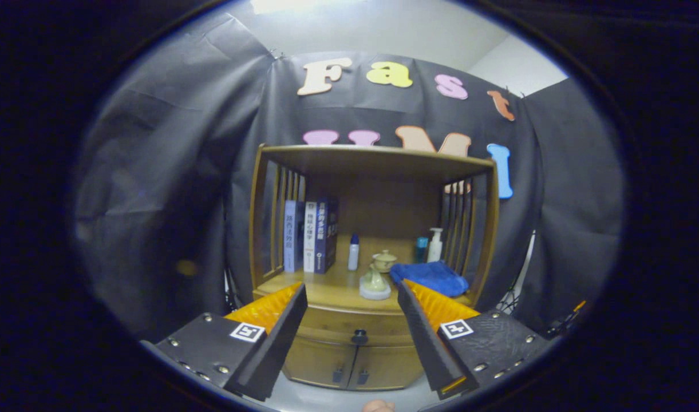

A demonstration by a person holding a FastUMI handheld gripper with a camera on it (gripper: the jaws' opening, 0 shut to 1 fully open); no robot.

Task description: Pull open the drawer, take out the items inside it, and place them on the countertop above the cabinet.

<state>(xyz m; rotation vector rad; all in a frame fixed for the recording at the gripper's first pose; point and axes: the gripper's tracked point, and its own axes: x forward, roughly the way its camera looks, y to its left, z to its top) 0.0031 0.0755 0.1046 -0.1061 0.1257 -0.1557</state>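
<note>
A wooden cabinet (378, 229) stands ahead against the black cloth wall. Its drawer (349, 323) sits closed below the countertop (332, 286), with a dark round knob (359, 337) at the middle of its front. My gripper (352, 289) is open, its fingers spread wide with nothing between them. The cabinet lies some way beyond the fingertips, and the knob shows in the gap between the two fingers. What the drawer holds is hidden.
On the countertop stand three books (311, 236) at the left, a small white bottle (354, 252), a pale teapot (384, 260), a small vase on a round base (375, 284), a folded blue cloth (429, 277) and a pump bottle (435, 245). Two lower doors (352, 366) sit under the drawer.
</note>
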